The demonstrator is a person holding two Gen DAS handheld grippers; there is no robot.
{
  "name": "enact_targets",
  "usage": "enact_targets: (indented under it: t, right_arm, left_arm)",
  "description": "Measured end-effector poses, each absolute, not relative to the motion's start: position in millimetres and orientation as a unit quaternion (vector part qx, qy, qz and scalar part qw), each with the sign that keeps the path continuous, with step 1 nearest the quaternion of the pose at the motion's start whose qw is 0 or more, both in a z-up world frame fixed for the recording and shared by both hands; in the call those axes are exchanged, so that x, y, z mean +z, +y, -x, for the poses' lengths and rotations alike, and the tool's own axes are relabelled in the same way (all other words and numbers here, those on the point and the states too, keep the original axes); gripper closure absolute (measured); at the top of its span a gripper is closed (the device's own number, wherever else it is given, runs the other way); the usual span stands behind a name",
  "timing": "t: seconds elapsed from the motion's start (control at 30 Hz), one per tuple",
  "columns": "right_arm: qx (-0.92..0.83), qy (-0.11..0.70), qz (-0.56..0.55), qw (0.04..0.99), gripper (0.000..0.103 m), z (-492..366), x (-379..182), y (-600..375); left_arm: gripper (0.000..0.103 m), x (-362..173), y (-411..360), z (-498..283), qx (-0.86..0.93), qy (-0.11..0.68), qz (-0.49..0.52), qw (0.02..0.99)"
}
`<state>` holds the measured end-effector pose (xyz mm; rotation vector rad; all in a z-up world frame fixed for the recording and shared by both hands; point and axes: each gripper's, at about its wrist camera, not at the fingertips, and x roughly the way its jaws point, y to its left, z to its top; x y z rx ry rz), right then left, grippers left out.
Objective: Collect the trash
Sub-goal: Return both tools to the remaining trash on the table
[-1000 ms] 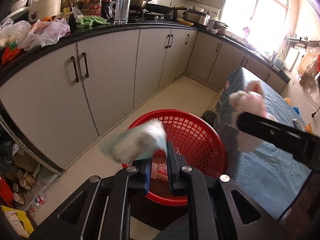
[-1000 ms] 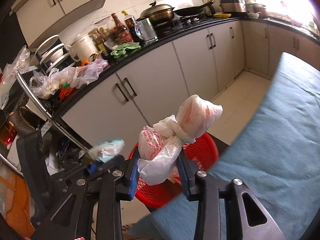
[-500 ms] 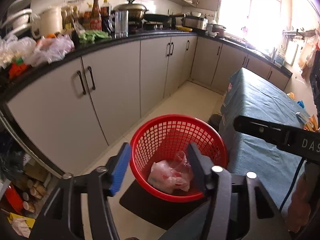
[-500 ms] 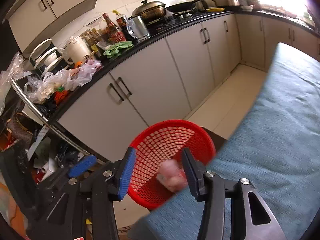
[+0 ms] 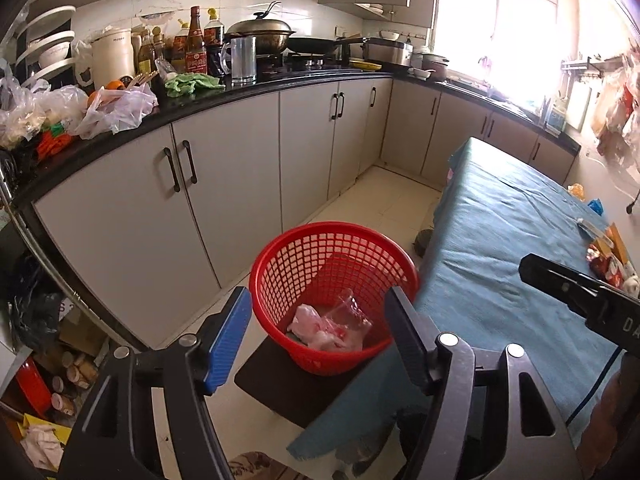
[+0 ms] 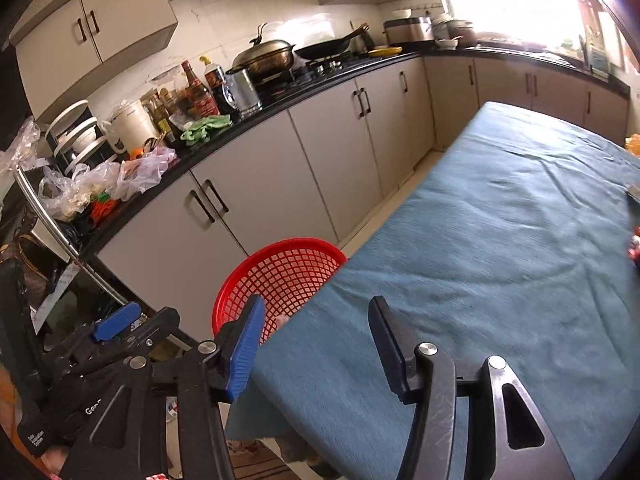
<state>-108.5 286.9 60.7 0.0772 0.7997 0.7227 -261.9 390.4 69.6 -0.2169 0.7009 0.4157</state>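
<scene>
Now both grippers, left [image 5: 318,334] and right [image 6: 316,344], gape wide, holding nothing; 2 crumpled plastic bags [image 5: 328,326] lie inside the red basket [image 5: 280,256] beside the blue-clothed table [image 6: 500,240].

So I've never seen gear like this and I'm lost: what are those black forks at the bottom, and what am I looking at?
They are hand-held grippers, one per hand, each with a fisheye camera looking along its fingers. In the left view, the left gripper is open over a red basket holding bagged trash. In the right view, the right gripper is open and empty above the blue tablecloth. Some wrappers lie on the cloth's far side.
</scene>
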Motion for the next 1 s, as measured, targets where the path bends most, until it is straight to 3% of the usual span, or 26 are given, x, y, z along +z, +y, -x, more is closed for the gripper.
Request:
enact_targets:
  t: [0.43,1.0]
  right_arm:
    - [0.314,0.358,-0.061,0.877,0.040,146,69,223]
    - [0.215,0.361,-0.108,0.901,0.037,138,56,107]
  left_arm:
    - [0.032,80,327,278,0.177,0.330,0.054,0.926]
    - [0.032,79,255,235,0.112,0.351,0.003,0.930]
